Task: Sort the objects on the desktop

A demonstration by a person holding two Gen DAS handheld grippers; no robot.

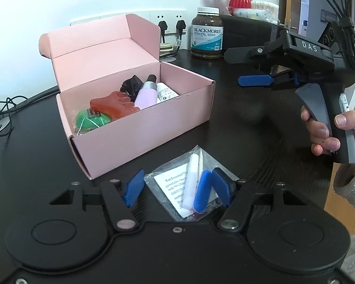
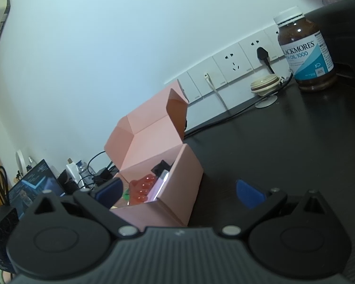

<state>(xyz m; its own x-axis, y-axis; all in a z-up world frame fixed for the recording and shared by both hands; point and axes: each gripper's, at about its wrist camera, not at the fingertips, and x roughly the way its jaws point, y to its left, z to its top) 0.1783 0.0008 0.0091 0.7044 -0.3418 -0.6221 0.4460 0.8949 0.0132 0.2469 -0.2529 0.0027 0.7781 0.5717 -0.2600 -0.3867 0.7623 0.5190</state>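
Desk scene: your left gripper [image 1: 177, 188] brackets a clear packet [image 1: 189, 184], pads not visibly pressing — just near of the pink box [image 1: 139, 127]. Your right gripper [image 2: 179, 191] hangs wide, empty.

Pale wall [image 2: 106, 47] with sockets [image 2: 232, 64] behind dark desk [image 2: 284, 153]

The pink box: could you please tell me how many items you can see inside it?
5 in the pink box: green item, red foot-shaped piece, lilac bottle, white bottle, black item behind. More may be hidden beneath.
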